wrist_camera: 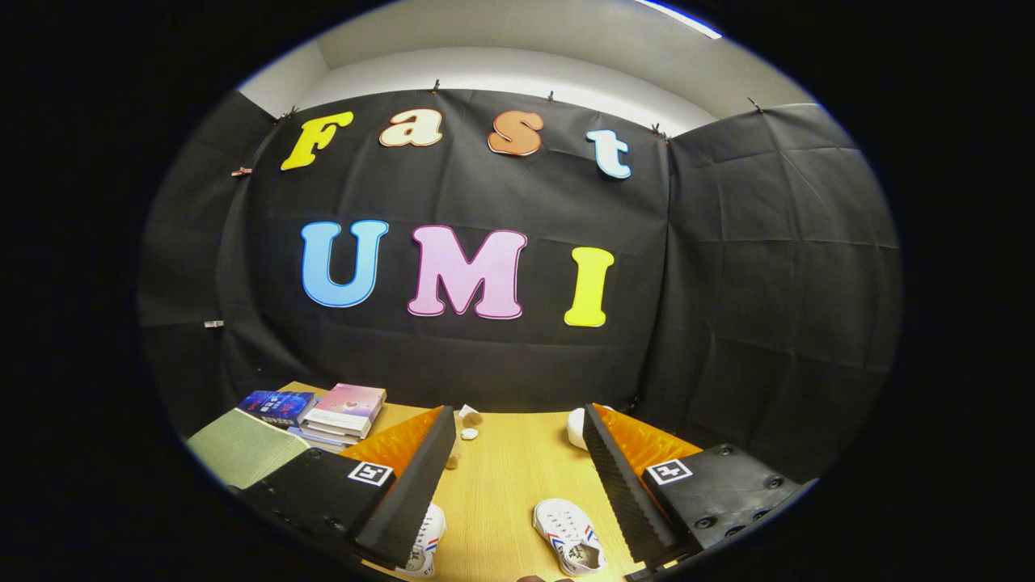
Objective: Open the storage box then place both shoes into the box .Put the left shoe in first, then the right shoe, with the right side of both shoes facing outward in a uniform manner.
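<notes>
My gripper [517, 453] is held above a wooden table [509, 469], open wide, with nothing between its fingers. Two small white shoes with red and blue stripes lie on the table below. One shoe [568, 535] sits between the fingers, close to the right finger. The other shoe [427, 540] is partly hidden under the left finger [416, 485]. A white object [576, 427] pokes out beyond the right finger [618, 485]; I cannot tell what it is.
A stack of books [344, 412] and a blue book [277, 404] lie at the table's far left, beside a grey-green pad [242, 449]. A few small pale objects [469, 420] sit ahead of the left finger.
</notes>
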